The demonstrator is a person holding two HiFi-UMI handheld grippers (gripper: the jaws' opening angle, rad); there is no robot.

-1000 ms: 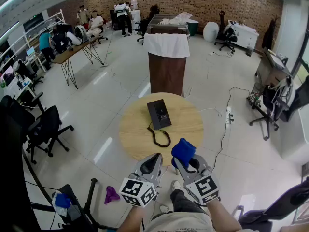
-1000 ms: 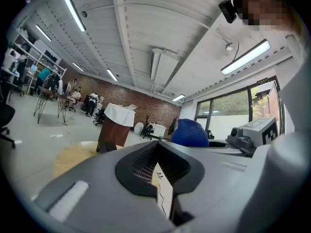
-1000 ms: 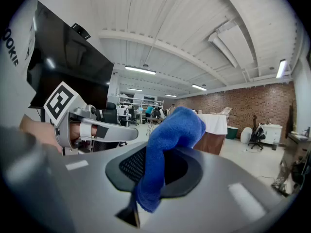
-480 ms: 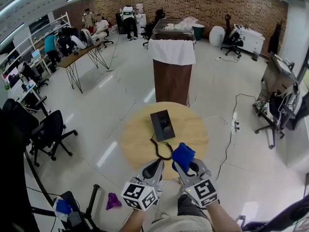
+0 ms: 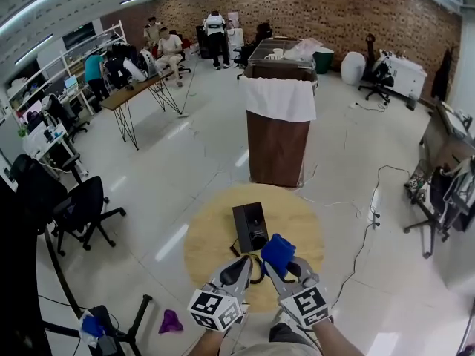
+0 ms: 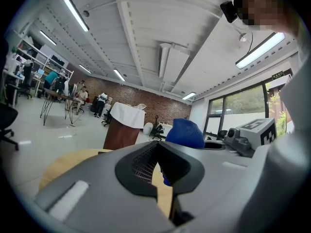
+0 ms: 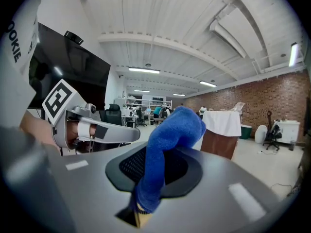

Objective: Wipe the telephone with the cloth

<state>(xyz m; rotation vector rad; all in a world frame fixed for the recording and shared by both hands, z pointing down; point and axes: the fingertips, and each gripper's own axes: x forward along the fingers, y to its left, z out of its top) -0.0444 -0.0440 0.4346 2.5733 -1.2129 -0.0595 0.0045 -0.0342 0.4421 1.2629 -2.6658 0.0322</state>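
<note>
Both tongs now nearer black desk telephone (image 5: pixel 250 227) on round wooden worktop (image 5: pixel 204 239); right tongs (image 5: pixel 280 267) clamp blue fleecy cloth (image 5: pixel 278 249) just short of telephone; left tongs (image 5: pixel 239 267) closed, empty. Wiping not begun.

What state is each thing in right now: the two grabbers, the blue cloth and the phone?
left gripper: shut, empty.
right gripper: shut on the cloth.
cloth: bunched, sticking up from the right gripper's jaws.
telephone: flat on the table, untouched.
</note>
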